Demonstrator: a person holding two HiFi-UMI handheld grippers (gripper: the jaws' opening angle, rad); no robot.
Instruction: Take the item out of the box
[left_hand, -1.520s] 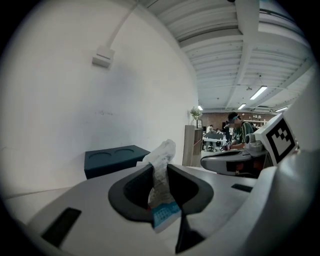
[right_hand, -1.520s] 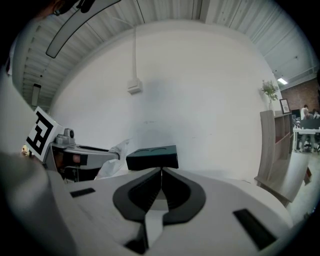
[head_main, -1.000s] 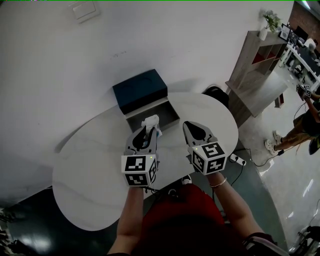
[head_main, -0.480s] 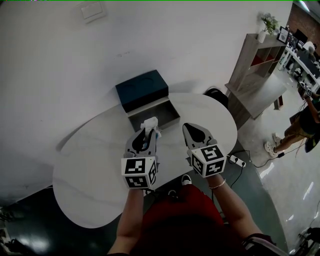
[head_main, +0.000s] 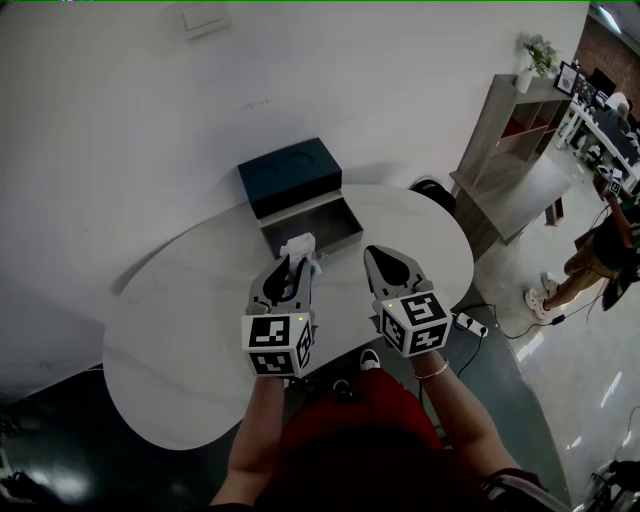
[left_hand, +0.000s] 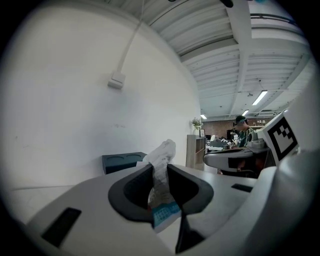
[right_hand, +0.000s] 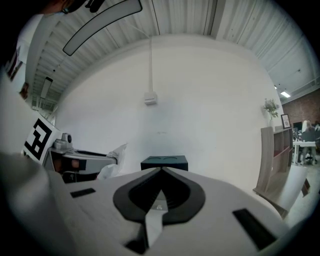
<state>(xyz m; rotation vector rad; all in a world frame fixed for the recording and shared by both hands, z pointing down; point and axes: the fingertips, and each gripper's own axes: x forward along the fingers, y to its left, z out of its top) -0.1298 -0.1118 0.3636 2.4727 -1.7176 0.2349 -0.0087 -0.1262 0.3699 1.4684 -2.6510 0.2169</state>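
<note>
The left gripper's (left_hand: 160, 172) fingers (left_hand: 134, 190) pinch a white crinkled packet (left_hand: 163, 152) with a blue-printed end. They hold it above the table (head_main: 170, 350), out of the open box (head_main: 335, 222) and just in front of it. The box's dark blue lid (head_main: 290, 175) stands behind. Beside it, the right gripper (right_hand: 160, 171) has its fingers pressed together on nothing.

Crinkled, thin white plastic packet (left_hand: 161, 165); matt dark-blue box (head_main: 290, 172); smooth, faintly glossy white table (head_main: 180, 350); smooth grey plastic left gripper (head_main: 292, 268); wood-grain shelf (head_main: 505, 150)
</note>
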